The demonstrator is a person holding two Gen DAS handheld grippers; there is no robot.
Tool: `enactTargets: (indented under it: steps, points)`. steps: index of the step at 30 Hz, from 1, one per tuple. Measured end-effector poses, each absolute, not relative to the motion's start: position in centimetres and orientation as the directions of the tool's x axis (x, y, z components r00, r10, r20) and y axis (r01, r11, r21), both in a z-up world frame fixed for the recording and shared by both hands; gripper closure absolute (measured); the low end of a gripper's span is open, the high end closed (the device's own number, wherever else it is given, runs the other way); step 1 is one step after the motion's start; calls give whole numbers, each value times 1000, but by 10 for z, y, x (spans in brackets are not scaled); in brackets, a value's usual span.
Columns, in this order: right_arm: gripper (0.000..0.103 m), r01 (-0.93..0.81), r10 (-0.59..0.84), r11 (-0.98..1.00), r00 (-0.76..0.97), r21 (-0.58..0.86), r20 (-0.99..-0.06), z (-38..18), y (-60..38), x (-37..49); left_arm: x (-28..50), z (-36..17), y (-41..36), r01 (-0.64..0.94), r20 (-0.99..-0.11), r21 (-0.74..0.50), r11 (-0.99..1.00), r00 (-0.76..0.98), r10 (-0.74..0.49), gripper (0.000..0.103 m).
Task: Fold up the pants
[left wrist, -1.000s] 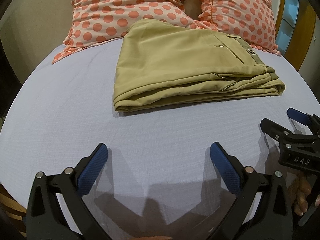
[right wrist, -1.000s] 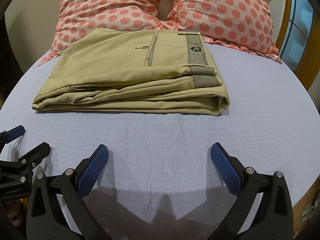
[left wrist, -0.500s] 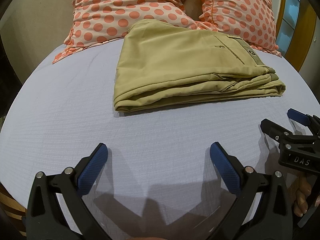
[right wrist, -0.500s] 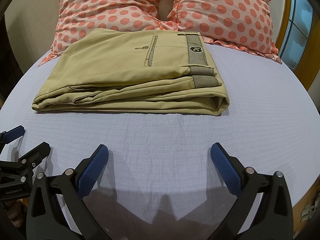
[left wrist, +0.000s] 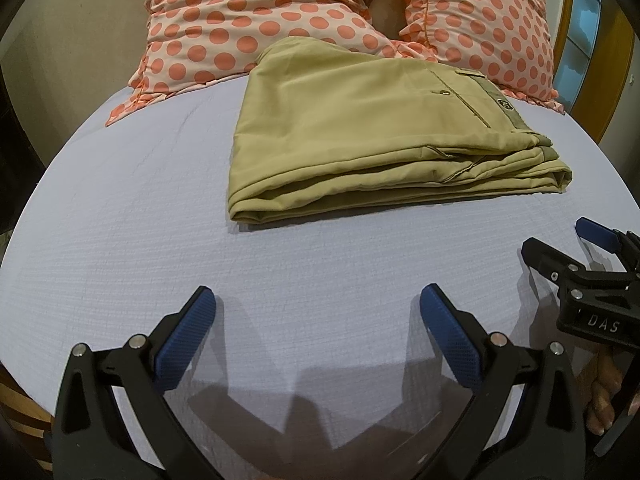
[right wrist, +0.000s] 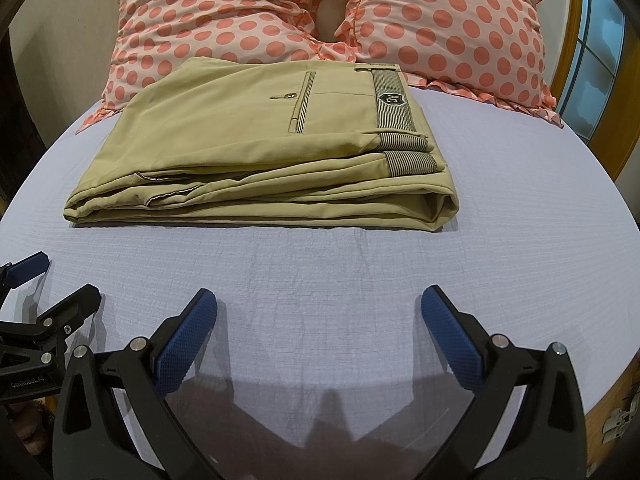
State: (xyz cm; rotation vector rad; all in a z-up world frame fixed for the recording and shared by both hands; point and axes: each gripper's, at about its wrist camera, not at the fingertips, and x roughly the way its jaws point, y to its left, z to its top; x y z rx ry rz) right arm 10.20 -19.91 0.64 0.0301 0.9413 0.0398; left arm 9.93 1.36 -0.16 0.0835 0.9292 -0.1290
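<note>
Khaki pants (left wrist: 360, 136) lie folded in a neat stack on the pale blue bed sheet (left wrist: 120, 240), with the striped waistband (right wrist: 390, 100) and back pocket on top. They also show in the right wrist view (right wrist: 248, 148). My left gripper (left wrist: 316, 304) is open and empty over bare sheet, well in front of the pants. My right gripper (right wrist: 320, 304) is open and empty too, the same distance back. Each gripper shows at the edge of the other's view: the right one (left wrist: 560, 248), the left one (right wrist: 60, 280).
Two pink pillows with orange dots (right wrist: 224, 16) (right wrist: 452, 20) lie behind the pants at the head of the bed. A wooden window frame (right wrist: 616, 80) stands at the right. The bed's front edge (right wrist: 616, 384) is near my grippers.
</note>
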Motion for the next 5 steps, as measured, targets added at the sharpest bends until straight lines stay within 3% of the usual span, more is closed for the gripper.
enactTargets:
  steps: [5]
  points:
    - [1, -21, 47, 999, 588, 43, -808, 6, -199, 102, 100, -1, 14, 147, -802, 17, 989, 592, -74, 2]
